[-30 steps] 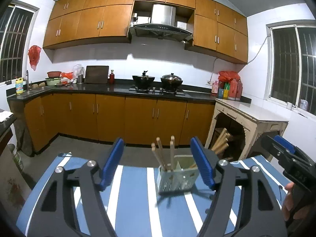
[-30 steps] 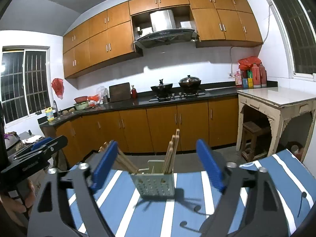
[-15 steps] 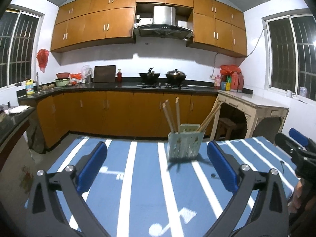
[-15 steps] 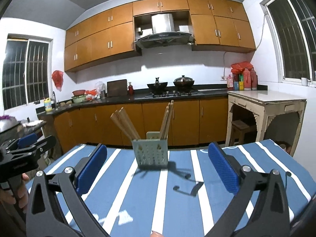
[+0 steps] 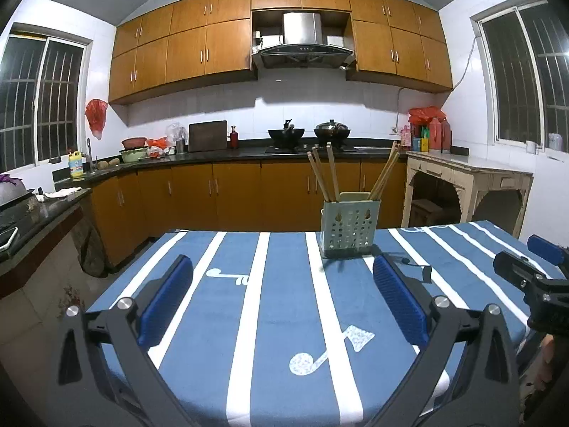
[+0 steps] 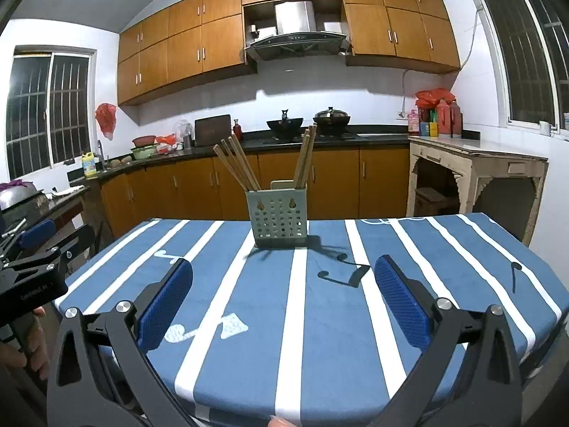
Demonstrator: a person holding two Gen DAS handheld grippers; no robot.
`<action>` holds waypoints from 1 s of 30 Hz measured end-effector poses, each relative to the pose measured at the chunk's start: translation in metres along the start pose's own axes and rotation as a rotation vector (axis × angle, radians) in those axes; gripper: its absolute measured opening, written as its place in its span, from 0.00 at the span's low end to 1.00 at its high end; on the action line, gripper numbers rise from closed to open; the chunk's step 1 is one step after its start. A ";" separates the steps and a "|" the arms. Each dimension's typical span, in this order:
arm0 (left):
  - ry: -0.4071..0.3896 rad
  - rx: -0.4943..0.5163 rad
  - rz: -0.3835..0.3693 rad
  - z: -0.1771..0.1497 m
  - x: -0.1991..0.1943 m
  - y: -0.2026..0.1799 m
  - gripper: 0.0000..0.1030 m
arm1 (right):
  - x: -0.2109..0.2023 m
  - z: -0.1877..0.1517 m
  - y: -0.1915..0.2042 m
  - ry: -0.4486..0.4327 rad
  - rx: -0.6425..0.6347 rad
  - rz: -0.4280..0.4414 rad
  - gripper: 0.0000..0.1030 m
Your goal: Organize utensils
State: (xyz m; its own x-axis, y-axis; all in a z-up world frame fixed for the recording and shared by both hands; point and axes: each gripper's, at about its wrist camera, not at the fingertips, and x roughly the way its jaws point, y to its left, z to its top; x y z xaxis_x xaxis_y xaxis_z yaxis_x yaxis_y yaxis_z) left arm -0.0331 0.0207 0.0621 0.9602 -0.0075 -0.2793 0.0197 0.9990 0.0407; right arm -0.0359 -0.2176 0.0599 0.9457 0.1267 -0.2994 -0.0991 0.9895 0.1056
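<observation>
A pale green perforated utensil holder (image 5: 349, 227) (image 6: 280, 215) stands upright near the far edge of the table with the blue striped cloth (image 5: 284, 320) (image 6: 320, 320). Several wooden chopsticks (image 5: 322, 176) (image 6: 236, 165) lean in it in two bunches, left and right. My left gripper (image 5: 282, 302) is open and empty, well short of the holder. My right gripper (image 6: 282, 302) is open and empty too, near the table's front edge. Each gripper also shows at the edge of the other's view, the right one (image 5: 533, 277) and the left one (image 6: 32, 277).
Orange kitchen cabinets and a dark counter (image 5: 213, 153) with pots run along the far wall. A worn white side table (image 5: 469, 174) stands at the right. A dark counter (image 5: 28, 210) stands to the left of the table.
Both grippers have pulled back from the holder toward the table's near edge. The holder now looks smaller and farther, and more of the cloth shows. Both stay open.
</observation>
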 end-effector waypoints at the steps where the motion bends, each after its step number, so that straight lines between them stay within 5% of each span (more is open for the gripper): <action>1: 0.004 -0.001 -0.001 -0.001 0.002 -0.001 0.96 | -0.002 -0.004 0.000 0.001 0.001 -0.004 0.98; 14: 0.030 -0.005 -0.005 -0.030 -0.003 -0.008 0.96 | -0.011 -0.028 -0.003 0.021 0.017 -0.012 0.98; 30: 0.026 -0.019 0.001 -0.027 0.008 -0.010 0.96 | -0.004 -0.027 -0.010 0.026 0.054 -0.022 0.98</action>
State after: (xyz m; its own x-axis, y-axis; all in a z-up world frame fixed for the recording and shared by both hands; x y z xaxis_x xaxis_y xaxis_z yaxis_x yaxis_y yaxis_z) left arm -0.0333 0.0120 0.0342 0.9527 -0.0059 -0.3039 0.0135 0.9996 0.0231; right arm -0.0472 -0.2262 0.0349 0.9390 0.1078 -0.3267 -0.0611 0.9868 0.1497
